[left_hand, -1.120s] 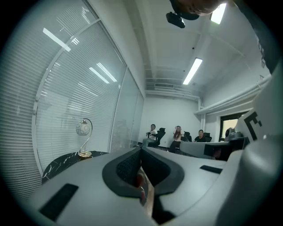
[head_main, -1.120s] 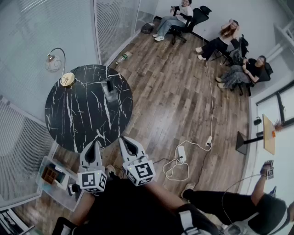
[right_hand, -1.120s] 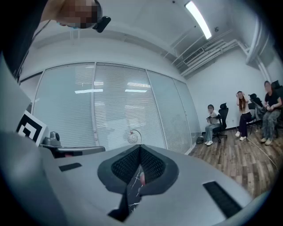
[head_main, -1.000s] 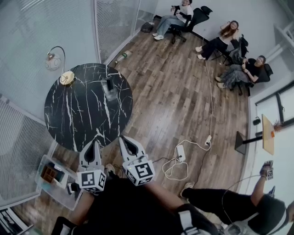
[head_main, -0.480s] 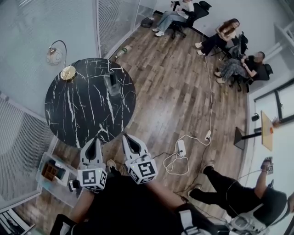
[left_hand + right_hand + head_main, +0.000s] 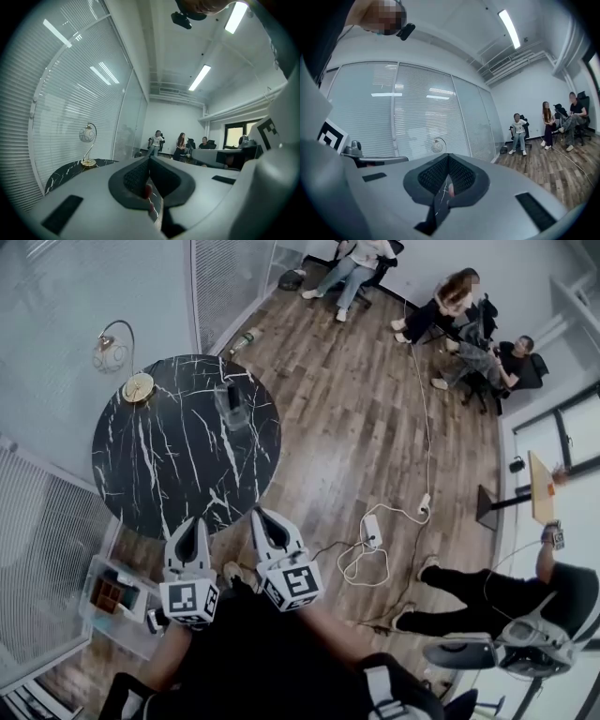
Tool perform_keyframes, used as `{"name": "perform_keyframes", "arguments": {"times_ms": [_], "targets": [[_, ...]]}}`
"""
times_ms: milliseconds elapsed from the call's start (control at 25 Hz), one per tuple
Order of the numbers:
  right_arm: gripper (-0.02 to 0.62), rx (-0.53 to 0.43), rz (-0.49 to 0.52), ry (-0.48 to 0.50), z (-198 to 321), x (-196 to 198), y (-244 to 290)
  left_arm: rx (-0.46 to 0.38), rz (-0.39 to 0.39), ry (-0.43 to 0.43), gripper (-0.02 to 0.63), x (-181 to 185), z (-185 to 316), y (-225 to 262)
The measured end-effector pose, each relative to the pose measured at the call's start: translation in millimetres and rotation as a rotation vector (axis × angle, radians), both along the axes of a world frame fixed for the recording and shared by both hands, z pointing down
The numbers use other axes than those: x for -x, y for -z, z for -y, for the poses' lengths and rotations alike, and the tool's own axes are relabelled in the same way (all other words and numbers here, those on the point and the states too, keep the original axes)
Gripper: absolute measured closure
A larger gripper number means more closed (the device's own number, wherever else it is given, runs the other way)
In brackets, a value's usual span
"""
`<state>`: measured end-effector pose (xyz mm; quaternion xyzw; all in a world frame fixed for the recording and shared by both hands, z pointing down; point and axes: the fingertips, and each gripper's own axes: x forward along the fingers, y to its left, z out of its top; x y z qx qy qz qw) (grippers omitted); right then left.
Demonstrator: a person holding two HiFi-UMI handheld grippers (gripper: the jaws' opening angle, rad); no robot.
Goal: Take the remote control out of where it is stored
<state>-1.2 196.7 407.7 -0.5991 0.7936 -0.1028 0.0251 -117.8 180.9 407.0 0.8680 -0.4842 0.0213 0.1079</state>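
Observation:
A round black marble table (image 6: pixel 178 456) stands ahead of me on the wood floor. Near its far side is a clear holder (image 6: pixel 232 409) with a dark slim thing upright in it, seemingly the remote control (image 6: pixel 232 395). My left gripper (image 6: pixel 191 527) and right gripper (image 6: pixel 260 517) hang side by side just short of the table's near edge, well away from the holder. Both are shut and empty. In the left gripper view the jaws (image 6: pixel 150 160) meet, as do those in the right gripper view (image 6: pixel 448 157). The holder is hidden in both gripper views.
A gold-based globe lamp (image 6: pixel 129 381) sits at the table's far left edge. A clear plastic box (image 6: pixel 112 601) lies on the floor at my left. A power strip with white cable (image 6: pixel 369 532) lies to the right. Seated people (image 6: pixel 450 306) are at the far end; another person (image 6: pixel 506 596) is at right.
Both grippers have drifted forward together, so the table's near edge is closer to them. They stay shut. The person at the right has shifted position.

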Motion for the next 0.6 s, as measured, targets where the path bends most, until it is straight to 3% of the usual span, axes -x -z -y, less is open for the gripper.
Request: {"name": "perform_keyframes", "arguments": {"times_ms": [320,600], "targets": [[0.594,0.019,-0.025,-0.021,6,-6,-4,0.011,-0.012,-0.020,0.598,-5,7,-5],[0.594,0.022,-0.016,-0.004,43,-35,-11,0.015,-0.010,-0.002,0.598,-33,39,-11]]}}
